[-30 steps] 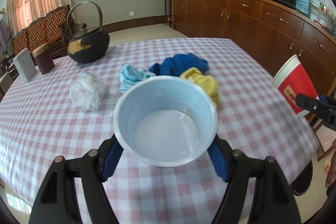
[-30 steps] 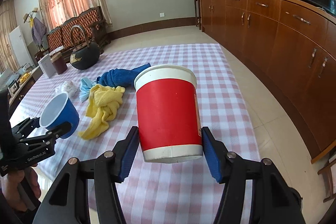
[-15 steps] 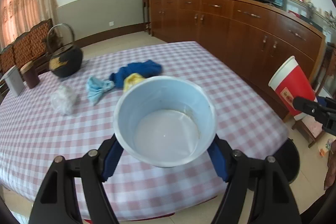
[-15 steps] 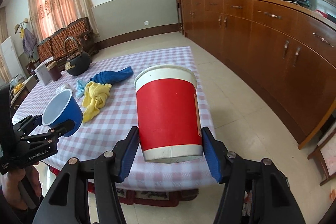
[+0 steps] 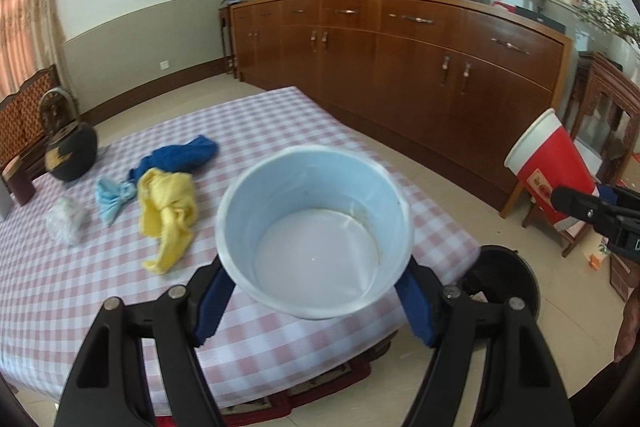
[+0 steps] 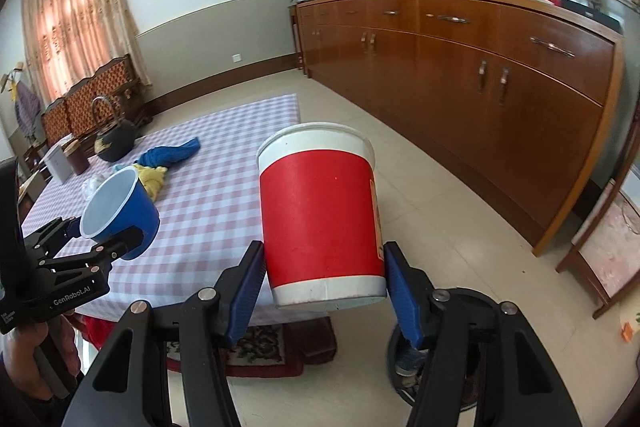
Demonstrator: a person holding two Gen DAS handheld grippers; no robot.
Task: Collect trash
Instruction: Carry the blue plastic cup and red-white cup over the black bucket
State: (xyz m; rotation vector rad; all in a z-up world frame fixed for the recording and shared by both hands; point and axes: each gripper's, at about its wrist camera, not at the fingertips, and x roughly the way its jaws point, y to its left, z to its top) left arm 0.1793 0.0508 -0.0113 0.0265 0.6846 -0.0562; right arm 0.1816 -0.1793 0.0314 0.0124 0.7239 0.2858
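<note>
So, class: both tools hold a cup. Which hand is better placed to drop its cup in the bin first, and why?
Probably the right. In its own view, the red cup hangs over the floor just beside the black bin. The left tool's blue cup looks to be over the table edge, with the bin off to its right.
</note>
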